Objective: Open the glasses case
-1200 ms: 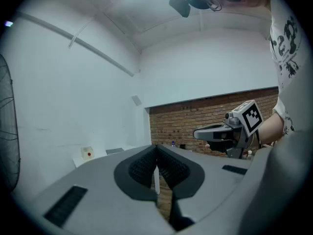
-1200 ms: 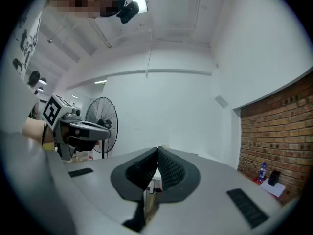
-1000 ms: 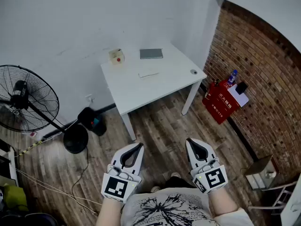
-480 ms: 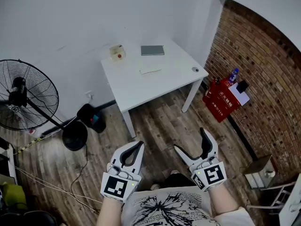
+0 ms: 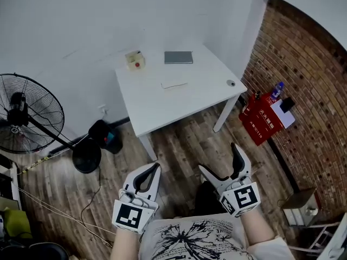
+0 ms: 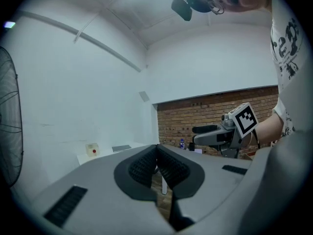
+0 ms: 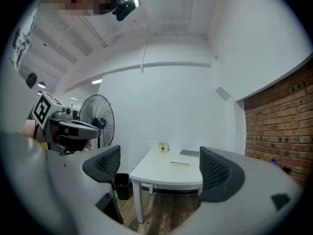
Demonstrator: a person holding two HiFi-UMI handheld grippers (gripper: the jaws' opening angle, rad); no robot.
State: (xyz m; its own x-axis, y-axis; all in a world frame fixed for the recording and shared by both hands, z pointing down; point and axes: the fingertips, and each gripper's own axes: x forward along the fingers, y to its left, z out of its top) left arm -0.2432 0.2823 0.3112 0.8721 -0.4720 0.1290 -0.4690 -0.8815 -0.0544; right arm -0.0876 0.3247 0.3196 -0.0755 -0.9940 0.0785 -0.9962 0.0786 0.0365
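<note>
Because the table (image 5: 157, 104) sits far off, upper centre, I carry the left gripper (image 5: 153, 168) closed and empty, the right gripper (image 5: 219, 158) with its jaws opening on nothing, ready.

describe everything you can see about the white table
The white table has a plain, smooth, roughly square top on slim white legs. It stands level on the wood-plank floor, its back edge close to the white wall, near the brick wall. On the top rest a small beige box with a red dot at the back left, a flat grey rectangular item at the back, a thin white flat item near the middle and a small round dark thing by the right corner.
</note>
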